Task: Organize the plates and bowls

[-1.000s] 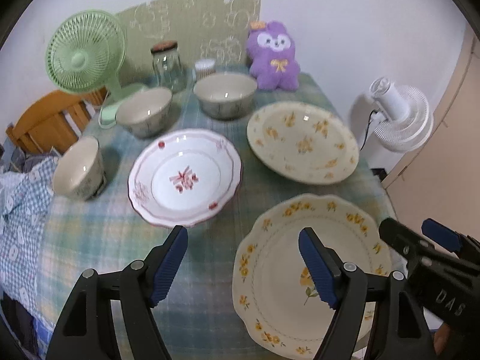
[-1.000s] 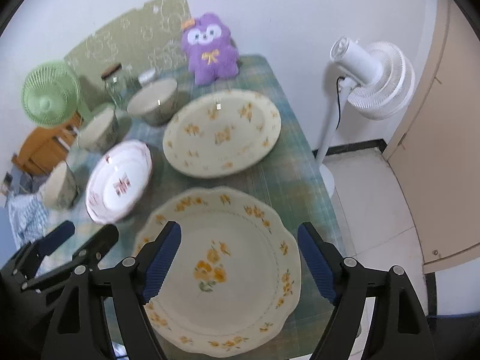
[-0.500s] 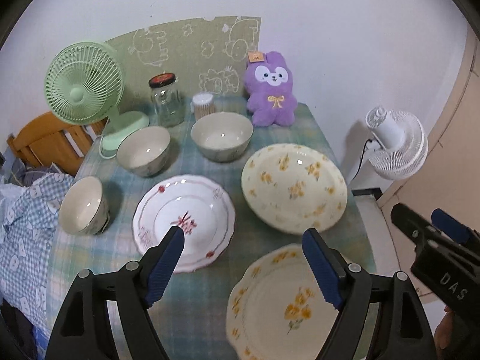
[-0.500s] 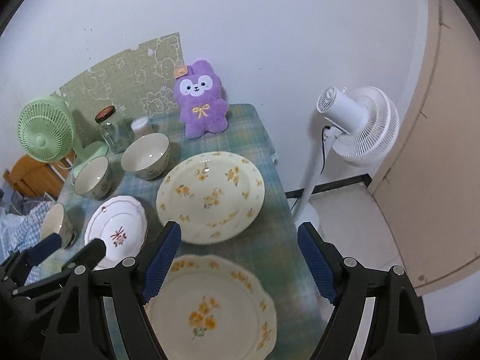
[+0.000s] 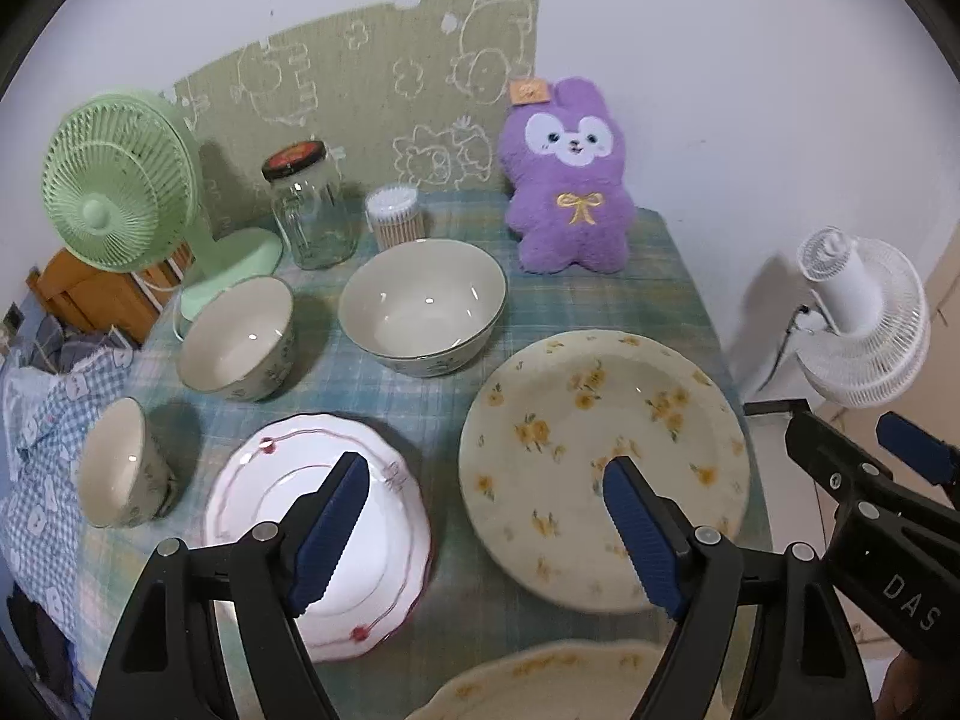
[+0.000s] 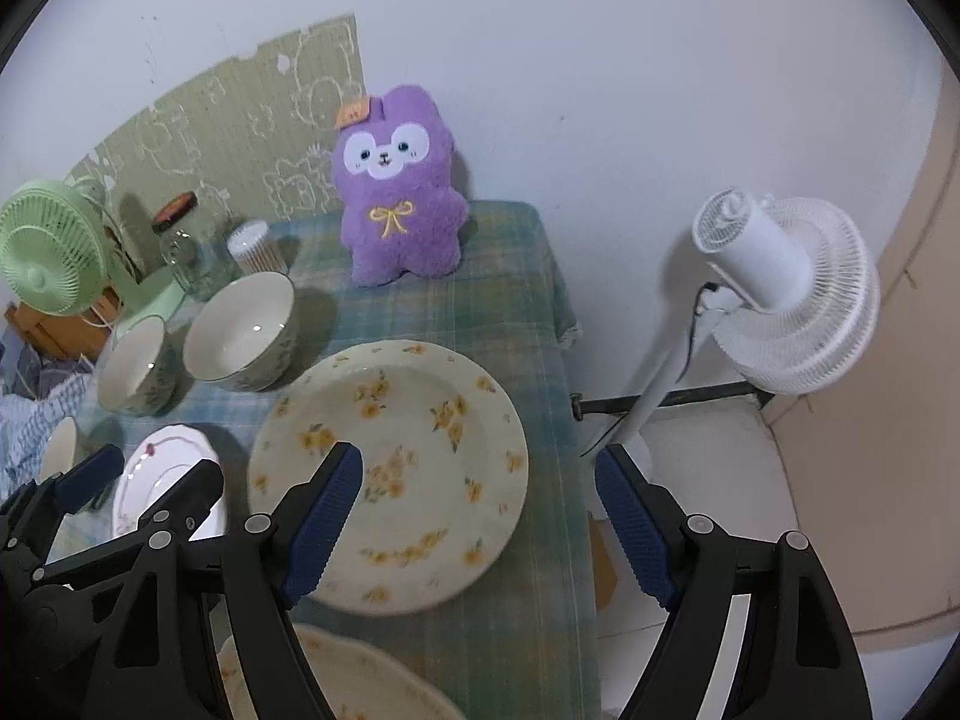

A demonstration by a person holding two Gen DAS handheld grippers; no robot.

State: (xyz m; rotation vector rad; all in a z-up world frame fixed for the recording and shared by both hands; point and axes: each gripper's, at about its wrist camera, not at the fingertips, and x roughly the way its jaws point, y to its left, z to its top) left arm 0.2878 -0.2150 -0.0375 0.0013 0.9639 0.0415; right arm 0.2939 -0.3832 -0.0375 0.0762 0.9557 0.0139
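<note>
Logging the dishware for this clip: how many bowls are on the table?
3: a large bowl in front of the purple plush rabbit, a medium bowl near the green fan, and a small bowl at the table's left edge. None seems hidden.

Both wrist views angled down, sharing yellow-flowered plate (image 5: 603, 456) (image 6: 390, 468)

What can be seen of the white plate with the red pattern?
The white plate with the red pattern is a glossy, ceramic-looking dish with a scalloped rim, thin red lines and small red flowers. It lies flat and empty on the checked tablecloth, beside the small bowl, touching no other dish. The left tool's finger hides part of it.
</note>
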